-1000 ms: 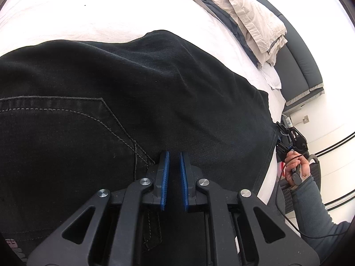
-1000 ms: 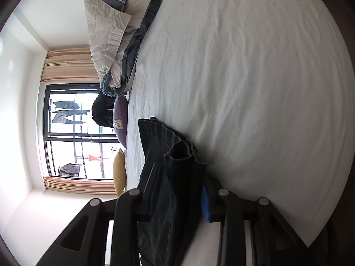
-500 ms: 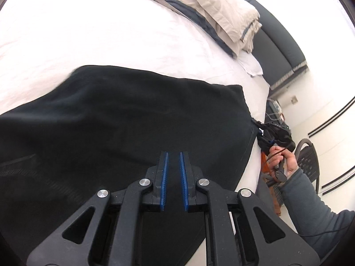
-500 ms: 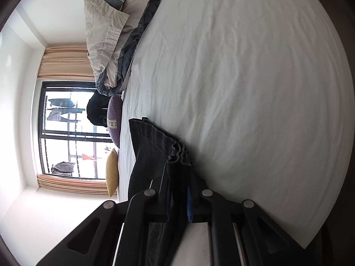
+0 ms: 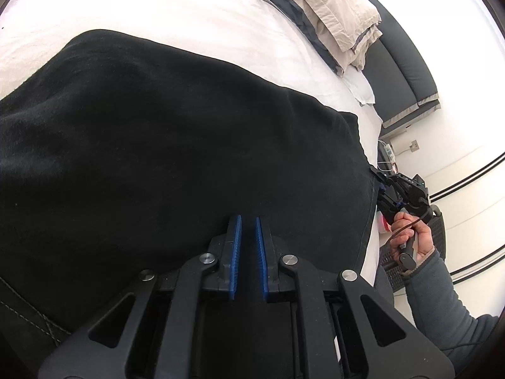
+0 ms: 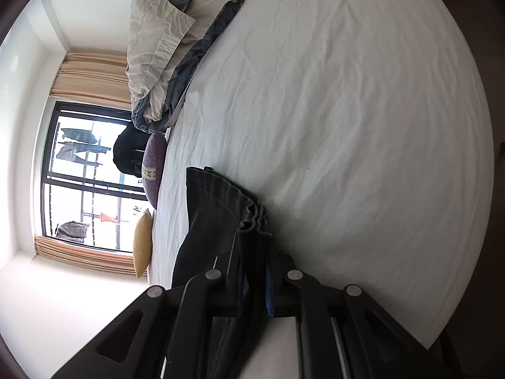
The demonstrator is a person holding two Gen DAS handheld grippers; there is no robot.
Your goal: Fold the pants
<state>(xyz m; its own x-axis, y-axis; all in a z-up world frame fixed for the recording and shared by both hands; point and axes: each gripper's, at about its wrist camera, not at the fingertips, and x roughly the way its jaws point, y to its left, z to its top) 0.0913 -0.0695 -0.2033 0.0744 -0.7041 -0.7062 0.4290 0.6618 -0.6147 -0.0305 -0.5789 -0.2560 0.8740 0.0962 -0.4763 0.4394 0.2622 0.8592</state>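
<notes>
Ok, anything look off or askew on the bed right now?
Nothing stands out. The black pants lie spread on the white sheet, their hem bunched in the right tongs; the duvet is piled at the far end.

The right claw [image 6: 255,279] has just closed onto the bunched hem of the pants [image 6: 217,214]. The left claw [image 5: 248,240] has slid across them, away from the stitched pocket.

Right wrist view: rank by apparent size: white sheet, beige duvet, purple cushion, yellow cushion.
1. white sheet
2. beige duvet
3. purple cushion and yellow cushion: look alike, and fisheye distortion makes ranking them unsure.
</notes>
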